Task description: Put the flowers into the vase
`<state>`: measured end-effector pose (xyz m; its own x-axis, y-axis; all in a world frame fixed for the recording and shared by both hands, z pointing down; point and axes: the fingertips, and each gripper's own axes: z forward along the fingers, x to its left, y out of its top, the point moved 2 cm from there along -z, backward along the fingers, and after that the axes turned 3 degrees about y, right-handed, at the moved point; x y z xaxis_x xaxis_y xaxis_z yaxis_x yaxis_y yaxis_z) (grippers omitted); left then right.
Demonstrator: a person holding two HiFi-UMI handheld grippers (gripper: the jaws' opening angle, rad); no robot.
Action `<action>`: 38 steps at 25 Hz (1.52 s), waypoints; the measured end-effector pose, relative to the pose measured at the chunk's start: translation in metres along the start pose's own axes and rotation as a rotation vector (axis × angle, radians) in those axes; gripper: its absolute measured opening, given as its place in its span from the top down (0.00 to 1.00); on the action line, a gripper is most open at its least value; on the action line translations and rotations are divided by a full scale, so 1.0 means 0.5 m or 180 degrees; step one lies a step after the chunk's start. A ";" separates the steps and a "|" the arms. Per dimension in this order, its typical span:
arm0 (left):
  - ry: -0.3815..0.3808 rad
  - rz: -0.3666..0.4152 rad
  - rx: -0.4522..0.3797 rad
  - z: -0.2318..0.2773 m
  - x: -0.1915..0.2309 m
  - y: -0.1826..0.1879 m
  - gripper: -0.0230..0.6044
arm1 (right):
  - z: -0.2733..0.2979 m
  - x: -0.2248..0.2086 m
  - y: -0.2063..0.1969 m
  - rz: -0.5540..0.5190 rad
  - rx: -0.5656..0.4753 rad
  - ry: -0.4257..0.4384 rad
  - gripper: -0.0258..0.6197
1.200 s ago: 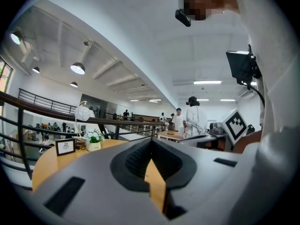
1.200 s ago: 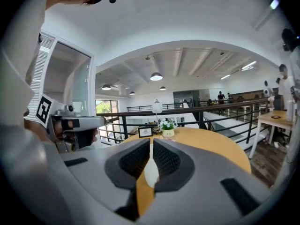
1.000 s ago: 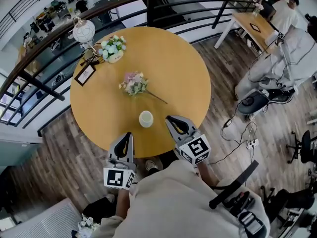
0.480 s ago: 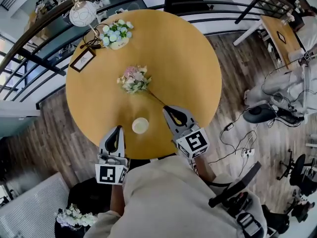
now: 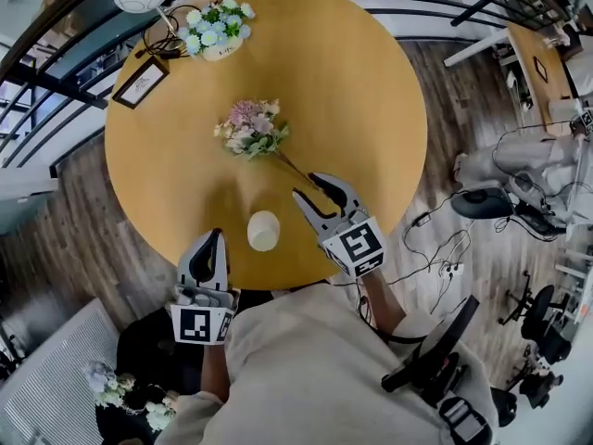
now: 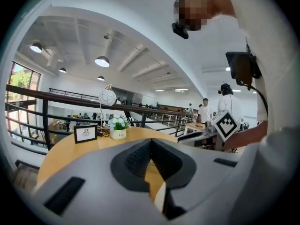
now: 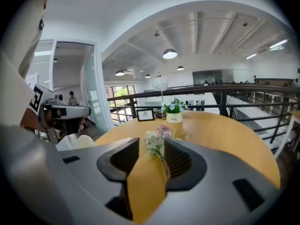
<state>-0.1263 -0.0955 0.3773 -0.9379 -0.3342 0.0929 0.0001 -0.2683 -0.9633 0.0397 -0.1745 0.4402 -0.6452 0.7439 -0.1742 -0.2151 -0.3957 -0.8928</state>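
I take this for an open-plan office, apparently on an upper gallery. The round wooden table stands on plank flooring. A black metal railing curves just behind the table, and more furnished floor space shows beyond it. To the right of the table I see a white-legged desk, rolling office chairs and loose cables trailing over the floor. Past the table's far right side, people stand around another desk. Round pendant lamps hang from a white beamed ceiling above the table.
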 end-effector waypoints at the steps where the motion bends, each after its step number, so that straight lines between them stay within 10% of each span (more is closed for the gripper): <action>1: -0.0043 0.0011 0.0008 0.005 0.005 -0.001 0.95 | 0.011 0.000 -0.006 0.0001 0.0065 0.0000 0.69; 11: -0.0139 -0.0147 0.0116 0.014 0.066 -0.034 0.95 | 0.152 -0.043 -0.117 0.0004 0.0889 0.0109 0.46; 38: 0.0262 -0.0319 0.0071 -0.033 0.138 -0.046 0.95 | 0.386 -0.115 -0.137 -0.0534 0.2538 0.0341 0.44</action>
<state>-0.1965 -0.0975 0.4017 -0.9589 -0.2296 0.1668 -0.0883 -0.3170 -0.9443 -0.0500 -0.2942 0.5916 -0.4934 0.8586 -0.1394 -0.7848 -0.5085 -0.3543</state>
